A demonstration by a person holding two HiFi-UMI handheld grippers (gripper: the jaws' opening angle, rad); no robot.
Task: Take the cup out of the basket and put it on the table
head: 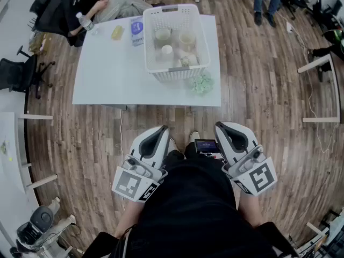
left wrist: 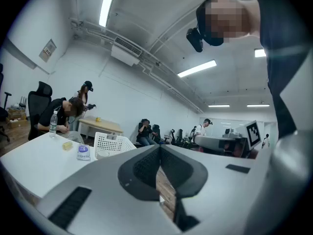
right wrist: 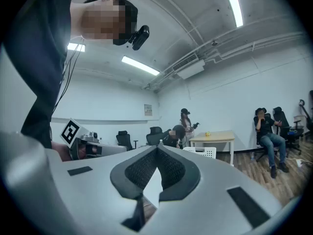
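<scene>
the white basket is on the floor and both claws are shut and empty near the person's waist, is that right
No: the white basket sits on the white table, not on the floor, as the head view shows. The rest stands: the left claw and the right claw are shut and empty near the person's waist.

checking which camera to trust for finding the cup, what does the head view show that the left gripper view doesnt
Only the head view looks down into the basket, where the cups sit, and shows the green wad beside it and the right gripper. Only the left gripper view shows that the left gripper is shut and empty, plus the ceiling lights. Both show the white table, the basket and the water bottle.
</scene>
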